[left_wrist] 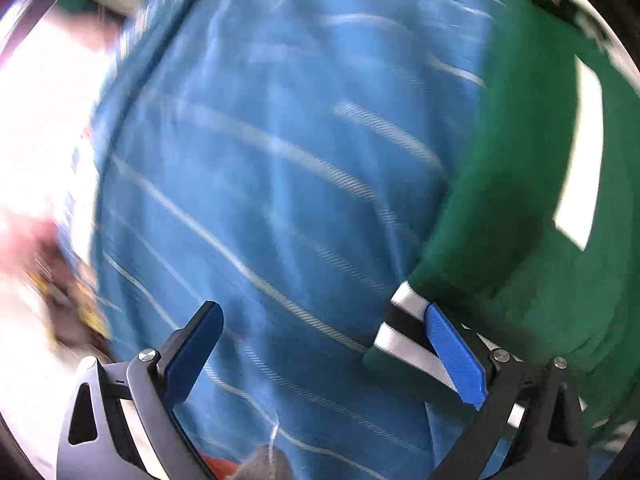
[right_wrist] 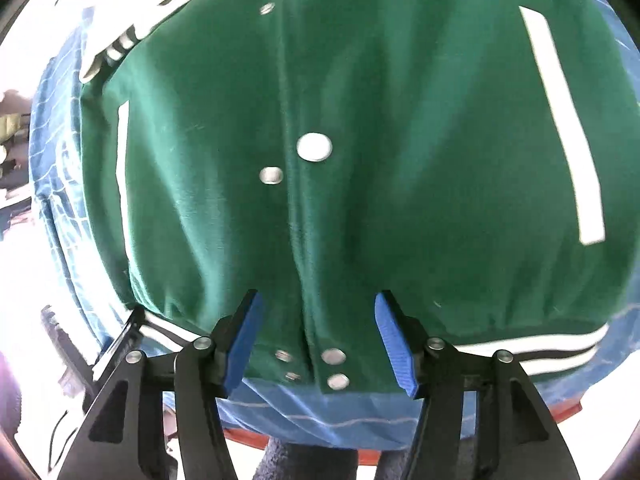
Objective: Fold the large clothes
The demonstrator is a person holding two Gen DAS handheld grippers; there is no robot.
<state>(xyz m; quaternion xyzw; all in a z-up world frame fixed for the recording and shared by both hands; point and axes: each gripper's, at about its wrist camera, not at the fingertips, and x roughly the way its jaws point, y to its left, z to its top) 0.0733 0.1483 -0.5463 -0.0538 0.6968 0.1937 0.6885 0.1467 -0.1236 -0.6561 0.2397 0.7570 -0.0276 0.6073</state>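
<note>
Two claws were in view, and both stood spread with nothing between the fingers. Your right claw point(right_wrist: 316, 336) hung directly over the bottom hem of the green jacket point(right_wrist: 360, 120), straddling the snap placket point(right_wrist: 296, 200) where the two front panels met. From that claw the jacket ran straight away, its long axis in line with the fingers, collar end farthest off. The garment lay flat, front up, on a blue striped cloth point(left_wrist: 260, 160) covering the bench.

Your left claw point(left_wrist: 324, 344) was over bare striped cloth, with the jacket off to its right. Only its right-hand finger point(left_wrist: 456, 356) reached the striped hem band point(left_wrist: 404, 332) at the jacket's corner; contact could not be confirmed, as that view was blurred.

In my judgement, your right claw was the nearer to the hem and better placed; the left needed to shift right before any grasp.
</note>
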